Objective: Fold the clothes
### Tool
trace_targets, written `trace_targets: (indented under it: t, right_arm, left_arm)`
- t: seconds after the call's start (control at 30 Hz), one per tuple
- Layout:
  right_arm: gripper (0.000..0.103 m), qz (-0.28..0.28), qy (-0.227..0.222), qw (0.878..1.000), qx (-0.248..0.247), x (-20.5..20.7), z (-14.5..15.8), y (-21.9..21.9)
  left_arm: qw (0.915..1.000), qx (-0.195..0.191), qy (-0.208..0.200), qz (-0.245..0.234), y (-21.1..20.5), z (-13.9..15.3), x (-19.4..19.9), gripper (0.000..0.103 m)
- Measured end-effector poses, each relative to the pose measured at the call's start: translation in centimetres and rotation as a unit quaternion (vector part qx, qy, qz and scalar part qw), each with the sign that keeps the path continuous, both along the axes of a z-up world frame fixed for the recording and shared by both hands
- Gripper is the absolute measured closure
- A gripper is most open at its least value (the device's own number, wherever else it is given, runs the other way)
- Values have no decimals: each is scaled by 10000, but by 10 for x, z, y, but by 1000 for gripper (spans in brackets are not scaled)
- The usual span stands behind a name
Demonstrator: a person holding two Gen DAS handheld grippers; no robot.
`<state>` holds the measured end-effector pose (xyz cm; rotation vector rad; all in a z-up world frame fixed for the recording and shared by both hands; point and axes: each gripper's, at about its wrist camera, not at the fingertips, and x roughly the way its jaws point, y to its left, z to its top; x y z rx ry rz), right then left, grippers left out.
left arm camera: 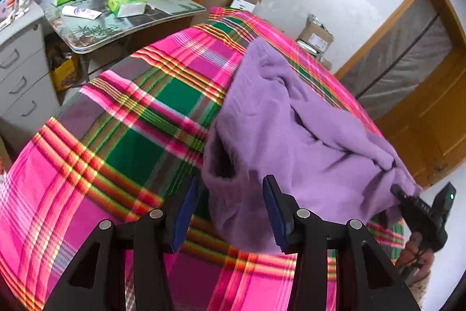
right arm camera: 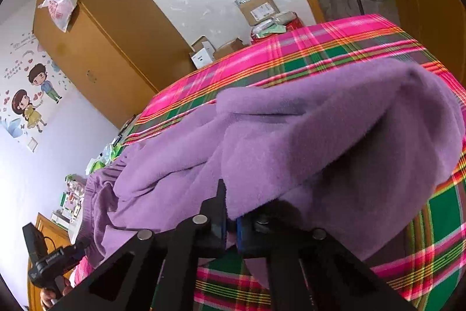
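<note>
Two views, two different risks.

Left wrist view: left gripper (left arm camera: 230,212) has its jaws spread wide, nothing between the pads. One bunched end of the purple fleece garment (left arm camera: 291,142) sits just ahead of the gap, with a dark tube-like opening, maybe a cuff or leg end, facing the left finger. The garment lies in a rumpled heap on the pink-green plaid sheet (left arm camera: 116,136), toward the sheet's right side. Right gripper (left arm camera: 422,212) shows at the far right, pinching the garment's other end, which looks pulled taut toward it.
- Risk: if these jaws close here, they may take only the top layer of the opening, or catch the sheet underneath. Cause: thick fleece, layers stacked, sheet right below.
- Risk: the sheet drags along with the cloth, since it's loose fabric too.

Right wrist view: the right gripper (right arm camera: 230,226) has jaws nearly together with purple fleece draped over and between them, so I read it as clamped on the garment (right arm camera: 291,136). The exact contact is hidden under a fold hanging over the fingertips. The left gripper (right arm camera: 55,255) is visible low left, near the ribbed, gathered end.
- Risk: the grip looks shallow, near an edge. Plush fabric plus tension from a lift could let it slip out.
- Risk: the overhanging fold blocks this camera, so alignment of edges can't be checked from here.
- Risk: uneven pull between the two ends would twist the heap rather than flatten it, giving a skewed fold.
- Risk: garment is near the bed's edge on this side, so a dropped end may slide off.
</note>
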<state>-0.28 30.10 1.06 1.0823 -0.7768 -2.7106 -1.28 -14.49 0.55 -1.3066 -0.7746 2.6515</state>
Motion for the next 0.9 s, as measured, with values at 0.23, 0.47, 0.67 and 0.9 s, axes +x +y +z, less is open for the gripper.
trace_targets:
  t: [0.23, 0.47, 0.67, 0.9]
  right_arm:
    - [100, -21, 366, 9993, -35, 21, 24, -5]
    - [100, -103, 484, 9987, -79, 48, 36, -5]
    - [100, -120, 664, 9977, -2, 67, 50, -9]
    - [100, -155, 618, 9980, -29, 87, 51, -10]
  left_arm:
    - [9995, 242, 172, 133, -7, 8, -2, 88]
    - [9984, 475, 234, 215, -23, 8, 0, 91]
    - [9972, 536, 430, 290, -33, 20, 4, 91]
    - [9959, 559, 594, 401, -48, 30, 16, 91]
